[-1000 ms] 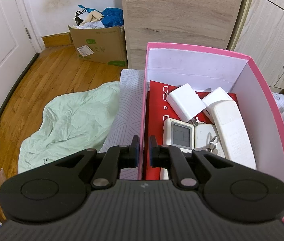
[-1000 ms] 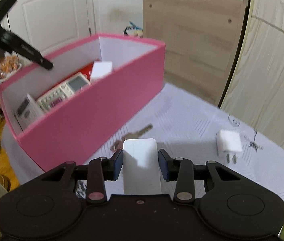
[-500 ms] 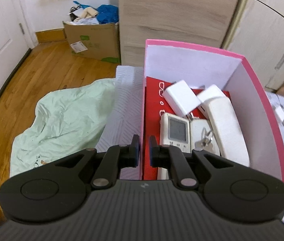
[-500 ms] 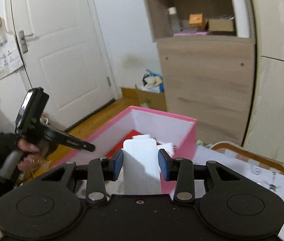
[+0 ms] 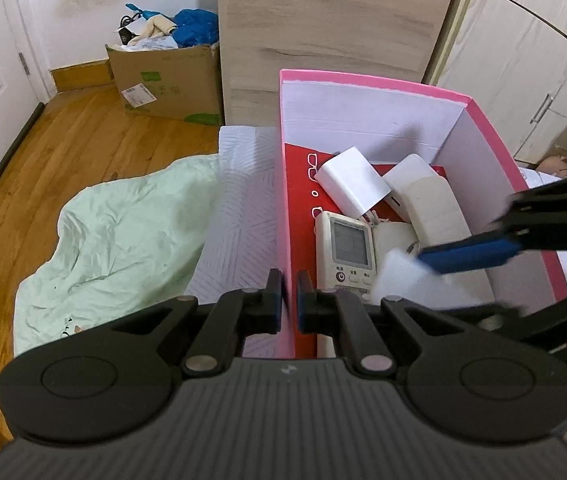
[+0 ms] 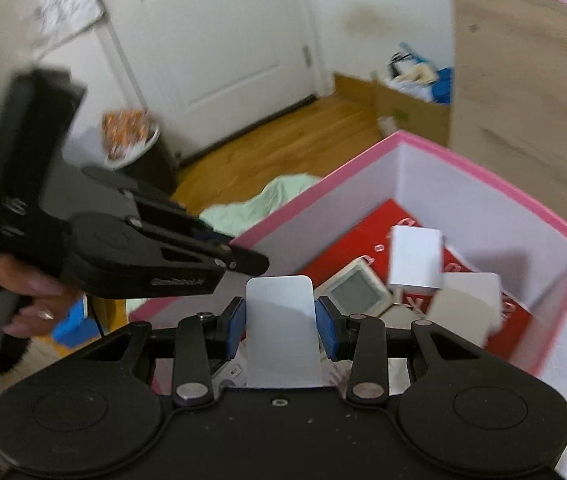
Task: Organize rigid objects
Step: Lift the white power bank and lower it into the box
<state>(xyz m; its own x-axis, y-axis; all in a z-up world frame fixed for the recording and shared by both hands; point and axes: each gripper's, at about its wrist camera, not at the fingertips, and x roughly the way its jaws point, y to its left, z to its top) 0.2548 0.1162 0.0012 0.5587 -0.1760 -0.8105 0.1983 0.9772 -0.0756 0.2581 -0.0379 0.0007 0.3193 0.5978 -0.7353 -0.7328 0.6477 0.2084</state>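
Note:
A pink box [image 5: 367, 82] with a red bottom holds a screened remote [image 5: 345, 248], a white adapter [image 5: 351, 182] and other white devices. My left gripper [image 5: 289, 296] is shut on the box's left wall near its front corner; in the right wrist view the left gripper [image 6: 243, 258] shows from the side on that wall, a hand behind it. My right gripper [image 6: 282, 326] is shut on a flat white block [image 6: 281, 320], hanging over the front part of the box [image 6: 483, 184]. In the left wrist view its blue pad [image 5: 471, 254] and the white block [image 5: 415, 280] come in from the right, blurred.
The box stands on a white patterned table cover [image 5: 239, 208]. A pale green cloth [image 5: 123, 232] lies left of it, over a wooden floor. A full cardboard box [image 5: 163, 80] and a wooden cabinet [image 5: 323, 32] stand behind. A white door [image 6: 223, 40] is at the far left.
My right gripper carried the white block from the table beside the box up and over the box, and now shows in the left wrist view. The left gripper kept its hold on the wall.

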